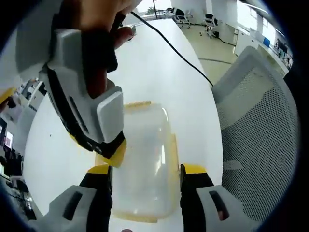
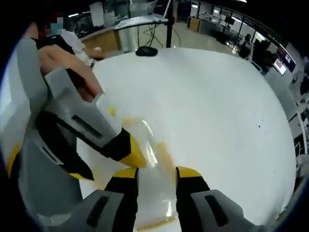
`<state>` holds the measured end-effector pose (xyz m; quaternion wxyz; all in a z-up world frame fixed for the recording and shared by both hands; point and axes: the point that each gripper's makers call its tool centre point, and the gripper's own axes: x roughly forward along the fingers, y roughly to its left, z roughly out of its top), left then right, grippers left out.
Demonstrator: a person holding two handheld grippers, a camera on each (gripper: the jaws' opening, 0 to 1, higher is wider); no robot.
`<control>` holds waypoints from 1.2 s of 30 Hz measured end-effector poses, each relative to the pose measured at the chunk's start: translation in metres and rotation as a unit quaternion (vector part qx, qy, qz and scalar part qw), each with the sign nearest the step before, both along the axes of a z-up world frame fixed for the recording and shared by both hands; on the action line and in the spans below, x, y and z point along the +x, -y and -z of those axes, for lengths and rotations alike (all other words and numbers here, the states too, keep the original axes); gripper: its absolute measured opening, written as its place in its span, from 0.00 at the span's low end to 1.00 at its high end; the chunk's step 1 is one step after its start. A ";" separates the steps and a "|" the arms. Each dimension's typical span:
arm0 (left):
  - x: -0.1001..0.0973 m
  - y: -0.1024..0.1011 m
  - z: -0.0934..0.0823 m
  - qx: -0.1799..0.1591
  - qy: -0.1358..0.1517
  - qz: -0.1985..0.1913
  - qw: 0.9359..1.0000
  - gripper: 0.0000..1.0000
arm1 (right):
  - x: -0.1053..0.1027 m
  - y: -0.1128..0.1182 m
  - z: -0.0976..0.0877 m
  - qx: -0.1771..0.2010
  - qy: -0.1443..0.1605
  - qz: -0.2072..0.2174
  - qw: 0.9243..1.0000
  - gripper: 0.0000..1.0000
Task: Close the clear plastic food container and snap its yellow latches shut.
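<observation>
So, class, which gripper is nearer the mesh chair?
Left. The left gripper sits right beside the chair; the right gripper reaches in across the container, on its far side.

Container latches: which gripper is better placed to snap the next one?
Probably right: the right gripper has its tip at the container long edge, while the left gripper has open jaws straddling the container, seemingly steadying it.
</observation>
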<state>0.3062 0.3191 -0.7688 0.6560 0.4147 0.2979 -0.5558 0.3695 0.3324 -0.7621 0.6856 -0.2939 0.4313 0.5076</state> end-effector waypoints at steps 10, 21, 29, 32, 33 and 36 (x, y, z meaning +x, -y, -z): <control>0.002 -0.002 -0.001 -0.017 0.003 0.018 1.000 0.56 | -0.002 0.006 0.002 0.012 -0.064 0.005 0.998 0.35; 0.003 -0.007 0.000 -0.026 0.003 0.069 0.997 0.57 | -0.003 0.003 0.008 -0.044 -0.095 -0.076 0.992 0.34; 0.000 -0.008 -0.006 -0.044 -0.058 0.051 0.996 0.59 | -0.006 -0.001 0.012 -0.047 -0.139 -0.079 0.986 0.36; 0.007 -0.005 -0.006 -0.028 -0.045 0.005 0.999 0.54 | -0.007 -0.001 0.013 -0.050 -0.147 -0.078 0.985 0.37; 0.006 -0.002 -0.004 -0.023 -0.042 -0.008 0.999 0.55 | -0.007 -0.001 0.013 -0.051 -0.148 -0.079 0.984 0.37; 0.006 0.002 0.001 0.000 0.005 0.019 1.000 0.59 | -0.008 -0.001 0.012 -0.054 -0.148 -0.085 0.984 0.37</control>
